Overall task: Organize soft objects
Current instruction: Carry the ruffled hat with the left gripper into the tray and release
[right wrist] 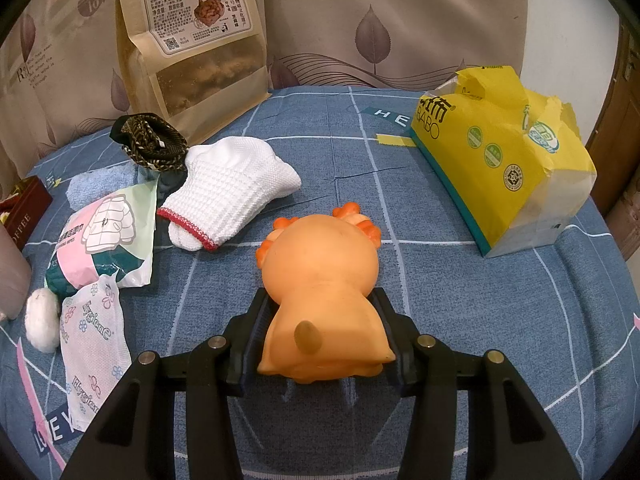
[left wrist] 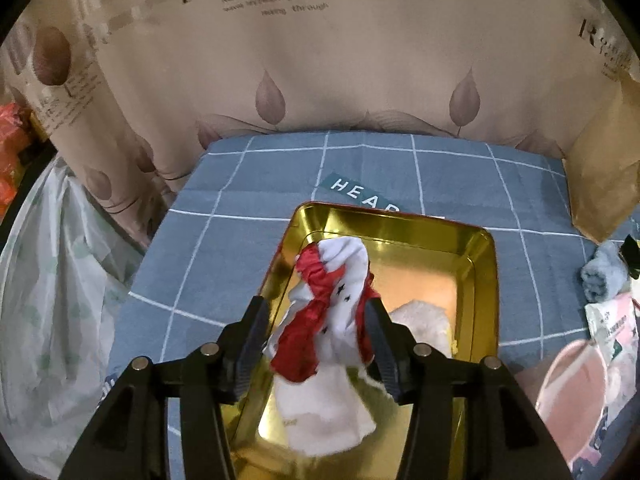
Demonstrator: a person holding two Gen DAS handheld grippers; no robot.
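In the left wrist view my left gripper (left wrist: 316,312) hangs over a gold metal tin (left wrist: 484,280). Its fingers stand wide apart on either side of a red scrunchie and white star sock bundle (left wrist: 328,300) that lies in the tin; whether they press it I cannot tell. A fluffy white item (left wrist: 424,320) lies beside the bundle in the tin. In the right wrist view my right gripper (right wrist: 320,304) is shut on an orange soft toy animal (right wrist: 320,280), seen from behind, on the blue checked cloth (right wrist: 440,300).
In the right wrist view lie white knit gloves (right wrist: 236,188), a wet-wipe pack (right wrist: 104,240), a Hygiene sachet (right wrist: 92,344), a cotton ball (right wrist: 42,320), a dark braided band (right wrist: 152,144), a brown snack bag (right wrist: 192,40) and a yellow tissue pack (right wrist: 504,160).
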